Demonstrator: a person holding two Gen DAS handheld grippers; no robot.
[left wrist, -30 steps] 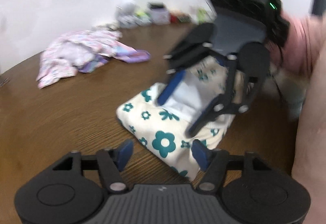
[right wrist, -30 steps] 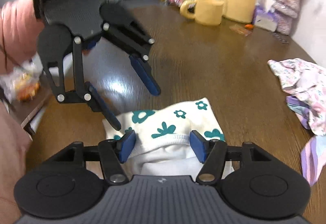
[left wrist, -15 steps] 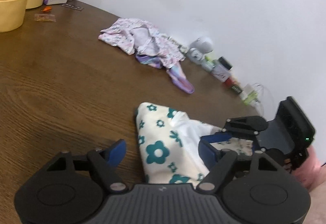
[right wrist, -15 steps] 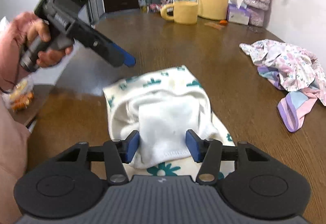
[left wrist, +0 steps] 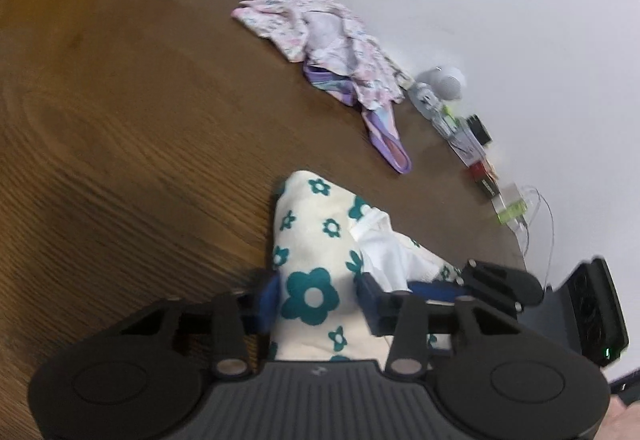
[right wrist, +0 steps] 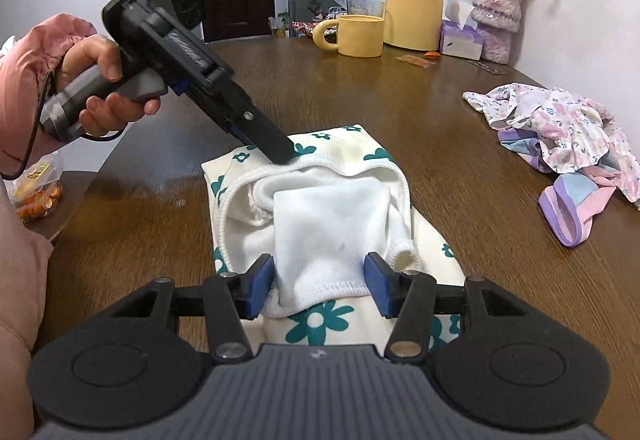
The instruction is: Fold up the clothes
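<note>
Left wrist view: left gripper hides garment edge.

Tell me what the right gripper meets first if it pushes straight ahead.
The white inner fabric of the flowered garment already lies between the right gripper pads; further ahead is probably the left gripper.

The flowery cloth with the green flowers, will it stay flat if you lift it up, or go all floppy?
Probably floppy: the flowery cloth already sags in soft folds, its white lining bunched up. It looks light and should droop from wherever it's pinched. On the smooth wooden table it may slide when pushed.
</note>
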